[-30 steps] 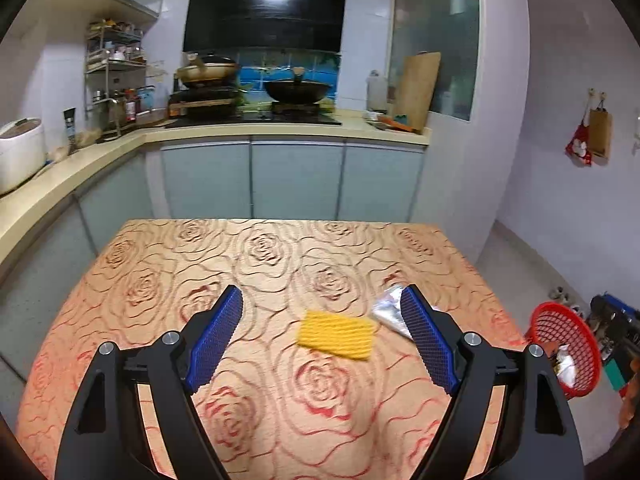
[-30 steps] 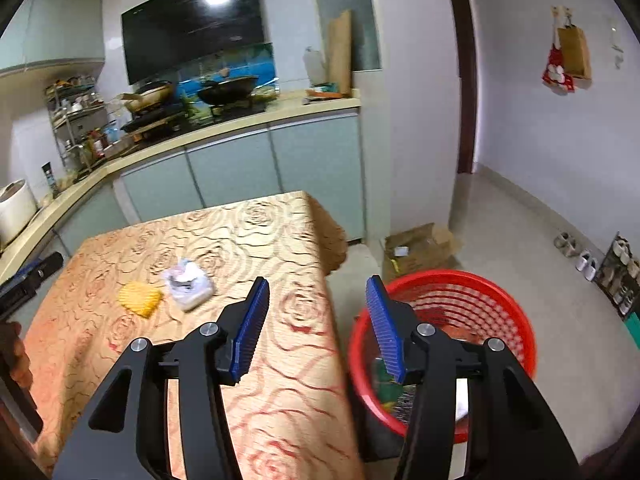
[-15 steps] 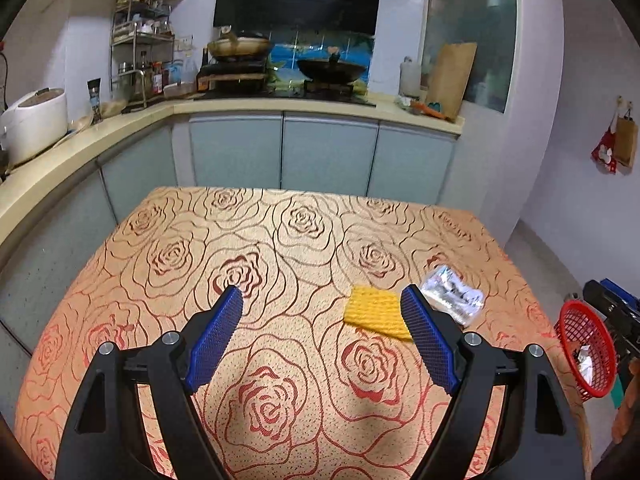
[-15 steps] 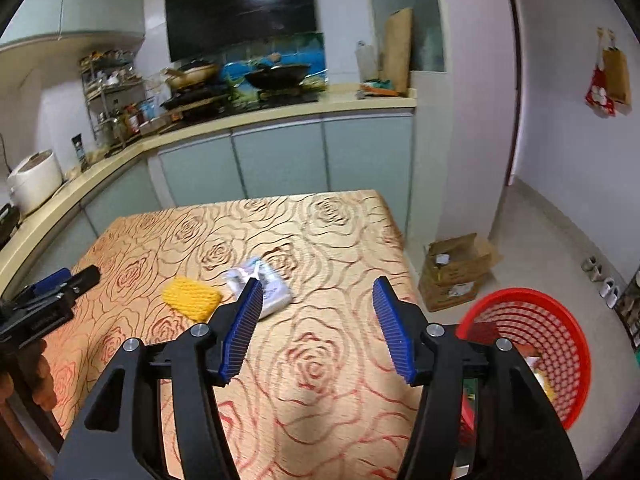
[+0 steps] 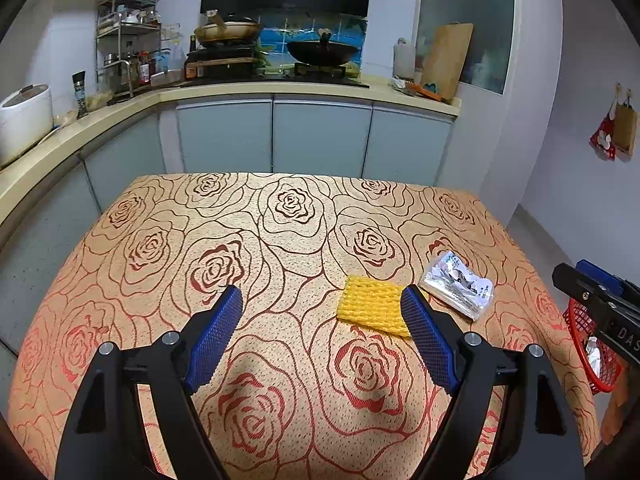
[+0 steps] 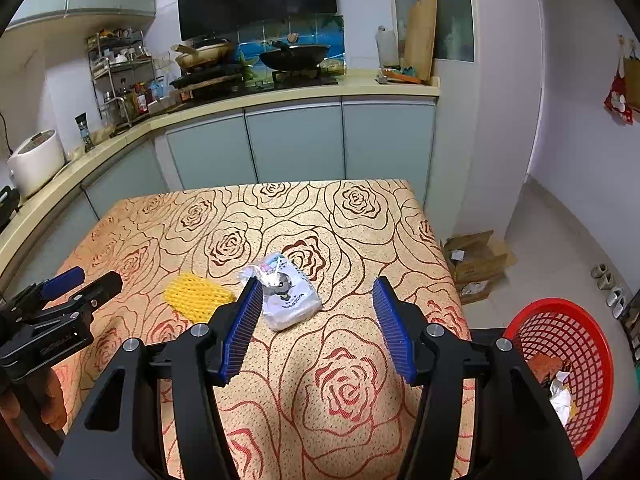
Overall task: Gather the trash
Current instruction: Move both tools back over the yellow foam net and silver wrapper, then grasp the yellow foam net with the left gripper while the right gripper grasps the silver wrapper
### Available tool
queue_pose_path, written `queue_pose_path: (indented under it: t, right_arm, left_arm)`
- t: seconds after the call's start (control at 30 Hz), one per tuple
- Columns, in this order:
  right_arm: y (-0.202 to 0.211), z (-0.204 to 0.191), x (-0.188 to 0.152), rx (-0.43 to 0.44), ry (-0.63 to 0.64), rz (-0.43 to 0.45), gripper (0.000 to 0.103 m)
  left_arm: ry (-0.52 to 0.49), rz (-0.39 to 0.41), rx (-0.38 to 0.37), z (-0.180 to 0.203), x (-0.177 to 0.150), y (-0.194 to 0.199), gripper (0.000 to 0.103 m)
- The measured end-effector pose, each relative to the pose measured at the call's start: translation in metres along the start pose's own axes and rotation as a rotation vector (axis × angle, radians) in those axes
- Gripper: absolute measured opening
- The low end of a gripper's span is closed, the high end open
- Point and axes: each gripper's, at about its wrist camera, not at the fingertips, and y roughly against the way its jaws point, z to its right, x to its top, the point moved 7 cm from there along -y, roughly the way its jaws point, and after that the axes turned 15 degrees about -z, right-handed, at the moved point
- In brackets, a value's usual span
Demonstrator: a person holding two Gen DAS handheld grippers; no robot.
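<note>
Two scraps on the desk, both tools empty

Two bits of trash, side by side on the desk (image 5: 280, 240): a yellow mesh pad (image 5: 372, 309), ribbed, foamy, roughly square; just right of it a crinkled packet (image 5: 458, 286), shiny plastic with printed lettering too small to read. Apart or barely touching, hard to say.

Left tool (image 5: 321, 324) gaping wide, nothing between the blue, cross-hatched pads, hanging above the cloth with its right finger overlapping the mesh pad's edge in view. Right tool (image 6: 316, 316) part open after just widening, also empty; packet (image 6: 286, 294) lying ahead of its left finger, partly covered by it, not pinched.

Desk draped in tan woven cloth with red-brown rose outlines. Beyond it an L-shaped run of pale grey-blue cabinets under a cream worktop, wok (image 6: 294, 56) and pan on the stove, wire rack of bottles, white rice cooker at the far left.

On the tiled floor, right of the desk, a red lattice basket (image 6: 568, 340), round, holding crumpled scraps; its near rim cut off by the right tool's arm. Further back, an open cardboard box.
</note>
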Motion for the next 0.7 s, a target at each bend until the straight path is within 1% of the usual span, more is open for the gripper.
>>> queue_pose_path:
  t: [0.13,0.2,0.4,0.5,0.7]
  right_arm:
    - [-0.010,0.004,0.001,-0.004,-0.002,-0.019,0.056]
    - [-0.015,0.007,0.001,-0.007,-0.005,-0.026,0.056]
    - [-0.022,0.018,0.004,-0.012,-0.022,-0.031,0.056]
    - [-0.024,0.021,0.006,-0.012,-0.024,-0.030,0.056]
    - [-0.031,0.023,0.007,-0.009,-0.018,-0.047,0.056]
  left_arm:
    - [-0.025,-0.026,-0.016,0.008,0.002,-0.011,0.079]
    - [-0.049,-0.045,-0.024,0.014,0.002,-0.018,0.081]
    - [-0.124,-0.088,-0.059,0.035,-0.003,-0.035,0.081]
    - [-0.155,-0.126,-0.083,0.044,-0.004,-0.047,0.081]
    - [-0.180,-0.191,-0.099,0.051,0.000,-0.072,0.081]
